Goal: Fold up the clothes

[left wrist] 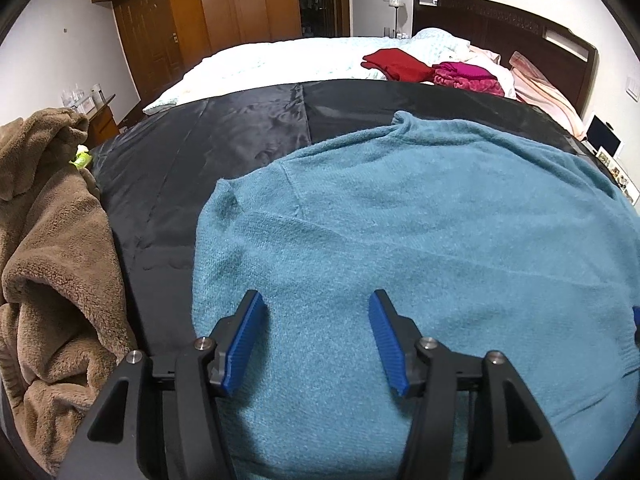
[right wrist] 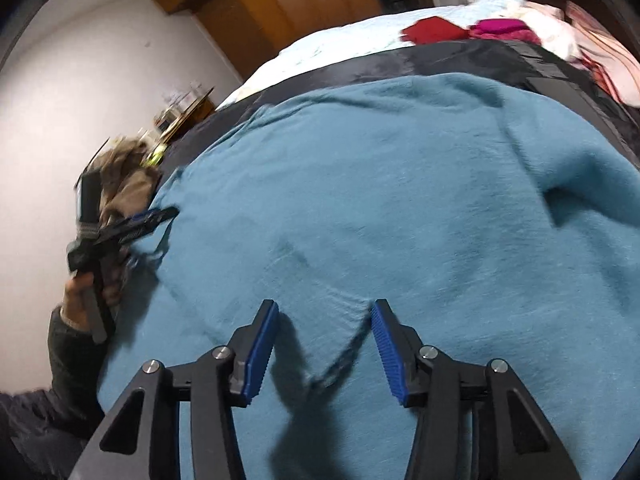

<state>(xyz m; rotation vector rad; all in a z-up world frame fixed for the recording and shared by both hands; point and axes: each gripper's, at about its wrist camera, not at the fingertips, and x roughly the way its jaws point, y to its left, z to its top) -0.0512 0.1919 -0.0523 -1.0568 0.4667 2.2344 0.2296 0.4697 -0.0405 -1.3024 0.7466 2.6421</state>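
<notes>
Your left gripper [left wrist: 316, 304] had its blue pads [left wrist: 246, 344] spread apart, with nothing pinched between them, poised over the near left part of the teal sweater [left wrist: 400, 208]. Your right gripper [right wrist: 325, 312] also stood spread, gripping nothing, above a small raised crease in the same knit. The sweater lay flat on a black sheet [left wrist: 224, 128] covering the near end of the bed, its collar pointing toward the headboard [left wrist: 500, 24]. A brown fleece garment [left wrist: 52, 248] was heaped to the left, beside the sheet. Farther back, a red garment [left wrist: 396, 64] and a magenta one [left wrist: 468, 76] rested on the pale bedspread [left wrist: 272, 60], just beyond the sheet's far edge.
</notes>
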